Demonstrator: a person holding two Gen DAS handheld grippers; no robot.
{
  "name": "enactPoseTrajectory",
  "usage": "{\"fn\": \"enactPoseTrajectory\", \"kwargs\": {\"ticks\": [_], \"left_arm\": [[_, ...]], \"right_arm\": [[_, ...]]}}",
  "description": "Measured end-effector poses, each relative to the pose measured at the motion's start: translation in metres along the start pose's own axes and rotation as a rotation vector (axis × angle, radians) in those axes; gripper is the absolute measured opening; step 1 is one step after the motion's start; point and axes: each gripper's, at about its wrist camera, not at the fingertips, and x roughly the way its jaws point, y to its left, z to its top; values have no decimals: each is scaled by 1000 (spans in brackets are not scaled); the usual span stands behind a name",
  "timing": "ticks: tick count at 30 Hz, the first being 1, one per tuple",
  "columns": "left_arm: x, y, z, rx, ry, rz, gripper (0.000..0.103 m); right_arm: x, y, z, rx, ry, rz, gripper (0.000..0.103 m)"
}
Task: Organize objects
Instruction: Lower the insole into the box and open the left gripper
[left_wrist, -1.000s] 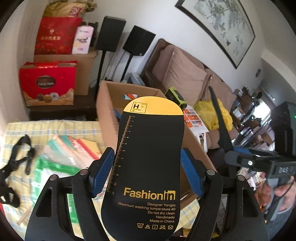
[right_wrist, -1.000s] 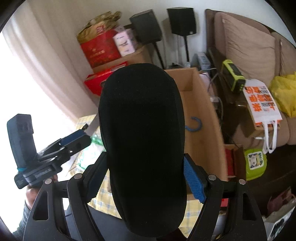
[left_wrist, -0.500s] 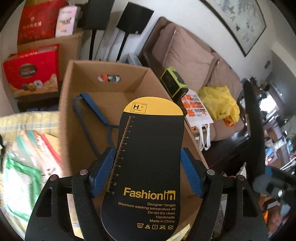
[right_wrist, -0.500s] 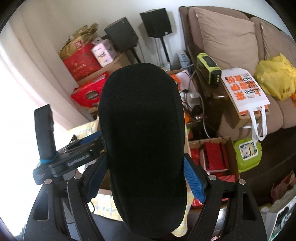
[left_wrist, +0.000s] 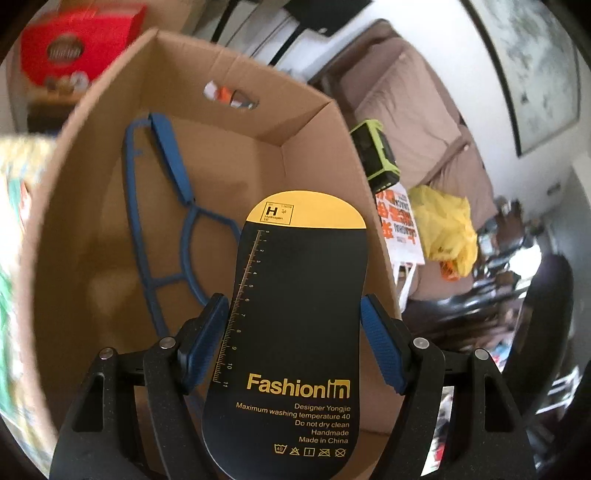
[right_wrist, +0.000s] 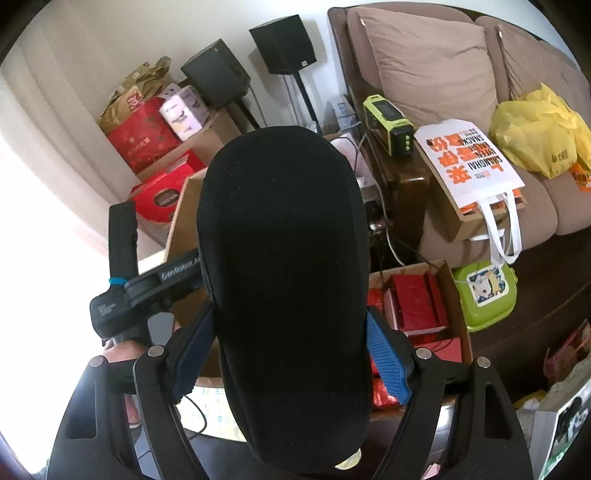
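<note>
Since the earlier frames the left gripper (left_wrist: 294, 343) has travelled from beside the cardboard box (left_wrist: 55, 177) to a place over its open top, and the right gripper (right_wrist: 291, 350) has swung away from the box toward the sofa side of the room.

Both pairs of jaws are pressed onto something flat. The left jaws pinch an insole (left_wrist: 295, 332) by its two long edges, printed side toward the camera — black with a yellow tip, a ruler scale and the word "Fashion". The right jaws pinch a second insole (right_wrist: 284, 295) in the same way, its plain black fabric side facing the camera.

Beyond the left insole the floor of the box shows a blue hanger (left_wrist: 166, 221) lying flat, from near the far left corner toward the near edge. The rest of the box floor that I can see is bare. The left insole's tip hangs above the right half of the box, near its right wall.

In the right wrist view the left device is seen at the left, with a corner of the box behind it; farther out stand a sofa (right_wrist: 424, 62), a white paper bag (right_wrist: 469, 158) and a smaller carton of red packets (right_wrist: 413, 302).

As a judgement, the task is in an early to middle stage: the hanger is already put away, neither insole is released yet, and the left one seems ready to go first.
</note>
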Motion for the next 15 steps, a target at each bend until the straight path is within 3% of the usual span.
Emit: {"fn": "enactPoseTrajectory", "kwargs": {"ticks": [5,12,15], "left_arm": [[17,1,-2,-85,31,-39,70],[30,-3,-5,-82,78,-27,83],[27,-4,-4,-70,95,-28,83]], "right_arm": [[3,-5,-3,12,8,-3,80],[7,-2,-6,12,15,-7,80],[7,-2,-6,12,13,-6,80]]}}
